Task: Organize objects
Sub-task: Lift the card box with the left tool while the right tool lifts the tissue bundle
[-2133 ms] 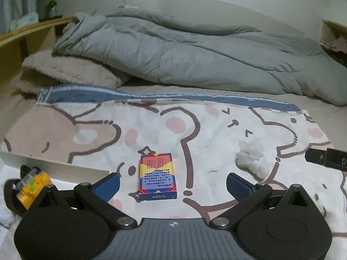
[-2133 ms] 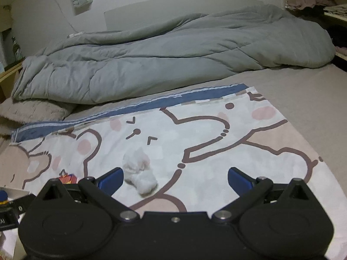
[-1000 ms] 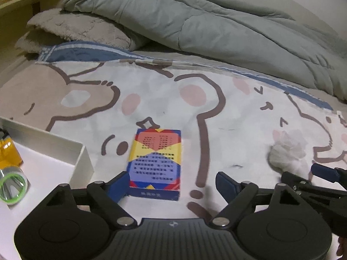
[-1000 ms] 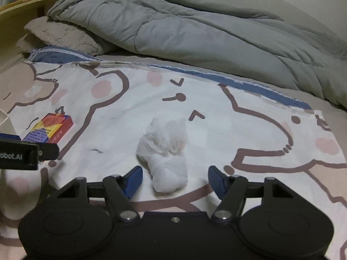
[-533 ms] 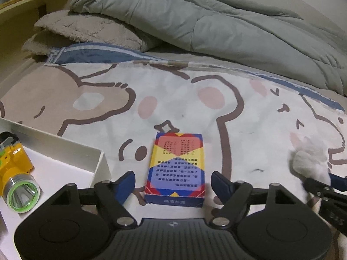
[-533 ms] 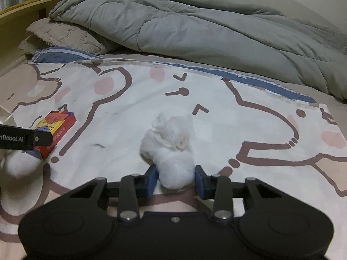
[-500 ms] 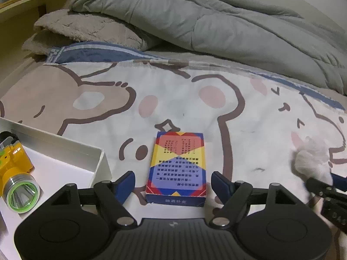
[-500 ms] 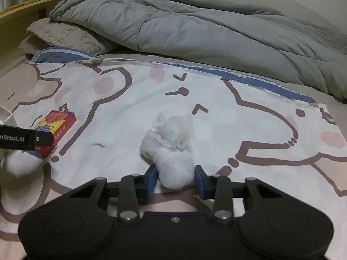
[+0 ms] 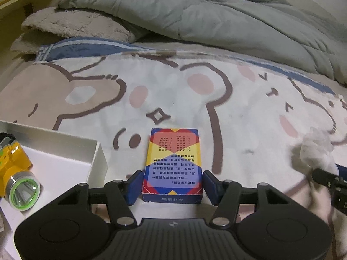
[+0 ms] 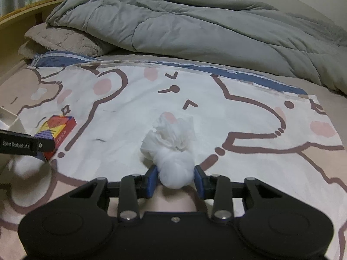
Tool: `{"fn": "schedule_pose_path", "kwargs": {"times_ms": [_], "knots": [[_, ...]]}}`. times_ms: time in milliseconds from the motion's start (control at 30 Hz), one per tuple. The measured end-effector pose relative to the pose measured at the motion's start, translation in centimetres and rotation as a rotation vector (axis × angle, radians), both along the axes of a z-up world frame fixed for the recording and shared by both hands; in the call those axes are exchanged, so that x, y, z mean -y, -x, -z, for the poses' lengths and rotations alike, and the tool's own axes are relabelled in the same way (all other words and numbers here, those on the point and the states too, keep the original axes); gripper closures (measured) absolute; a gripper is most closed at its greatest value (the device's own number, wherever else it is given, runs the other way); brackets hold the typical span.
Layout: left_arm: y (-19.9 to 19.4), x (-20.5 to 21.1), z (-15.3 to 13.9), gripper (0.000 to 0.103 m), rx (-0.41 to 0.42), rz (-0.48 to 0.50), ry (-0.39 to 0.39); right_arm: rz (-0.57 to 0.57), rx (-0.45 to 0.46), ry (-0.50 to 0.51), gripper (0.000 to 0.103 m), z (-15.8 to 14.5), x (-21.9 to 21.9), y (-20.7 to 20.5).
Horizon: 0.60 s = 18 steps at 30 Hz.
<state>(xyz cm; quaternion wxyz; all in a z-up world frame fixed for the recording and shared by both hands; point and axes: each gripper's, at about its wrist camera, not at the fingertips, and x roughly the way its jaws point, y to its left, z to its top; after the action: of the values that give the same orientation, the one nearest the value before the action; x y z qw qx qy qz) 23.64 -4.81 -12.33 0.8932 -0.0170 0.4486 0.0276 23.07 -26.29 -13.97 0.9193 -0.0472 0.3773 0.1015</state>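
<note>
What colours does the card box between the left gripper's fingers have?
Red, yellow and blue, with a dark blue edge: the flat rectangular card box, clearest in the left wrist view.

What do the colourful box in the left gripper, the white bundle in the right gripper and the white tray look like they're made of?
Card box: printed cardboard, slightly glossy, going by its crisp edges and flat printed faces. White bundle: thin, soft, crinkly material twisted into a knot, plastic film or tissue; the look leaves it open. White tray: thin, straight, matte walls suggest paperboard, possibly plastic.

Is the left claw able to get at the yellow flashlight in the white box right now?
Probably not yet: the left claw is shut on the card box. The yellow flashlight lies uncovered in the open white box beside it.
</note>
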Motion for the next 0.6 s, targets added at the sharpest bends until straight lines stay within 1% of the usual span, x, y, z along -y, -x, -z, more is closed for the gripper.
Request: {"fn": "schedule_pose_path", "kwargs": {"times_ms": [167, 333, 467, 600], "knots": [[1.9, -0.2, -0.6, 0.043, -0.06, 0.065, 0.011, 0.001, -0.03, -0.013, 0.066, -1.0, 0.3, 2.0], [5.0, -0.1, -1.0, 0.043, -0.08, 0.149, -0.017, -0.014, -0.063, -0.012, 0.066, -2.0, 0.4, 4.4], [7.5, -0.5, -1.2, 0.043, -0.098, 0.228, -0.025, -0.039, -0.083, -0.006, 0.066, -2.6, 0.1, 6.6], [9.6, -1.1, -1.3, 0.043, -0.123, 0.283, -0.022, -0.072, -0.105, -0.012, 0.066, -3.2, -0.4, 9.1]]}}
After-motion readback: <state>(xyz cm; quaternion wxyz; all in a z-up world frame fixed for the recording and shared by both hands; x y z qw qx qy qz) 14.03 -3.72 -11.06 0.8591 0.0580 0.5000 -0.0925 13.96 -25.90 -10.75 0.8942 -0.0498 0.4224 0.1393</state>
